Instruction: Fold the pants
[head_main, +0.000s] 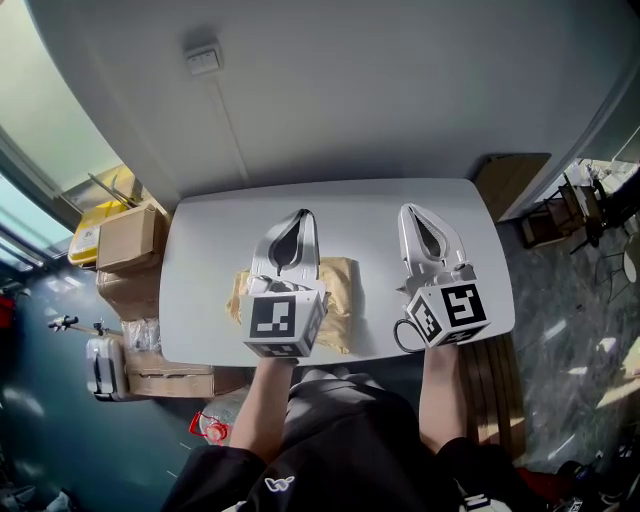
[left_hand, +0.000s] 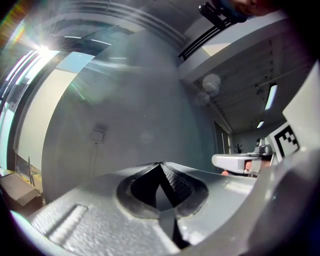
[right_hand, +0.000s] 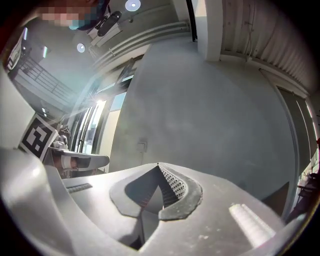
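Note:
Tan pants (head_main: 340, 295) lie folded into a small stack on the white table (head_main: 210, 260), at its near middle. My left gripper (head_main: 303, 213) hovers above the stack, shut with nothing in it, its marker cube hiding part of the cloth. To its right my right gripper (head_main: 408, 210) is held over bare table, also shut and empty. In the left gripper view the jaws (left_hand: 161, 164) meet at the tip and point at the grey wall. The right gripper view shows the same: closed tips (right_hand: 159, 165) aimed level at the wall, no cloth between them.
Cardboard boxes (head_main: 128, 245) and a yellow bin (head_main: 95, 225) stand on the floor left of the table. A wooden piece (head_main: 508, 180) leans by the far right corner. A grey wall with a switch plate (head_main: 203, 60) rises behind the table. The person's dark clothing (head_main: 340, 440) fills the near edge.

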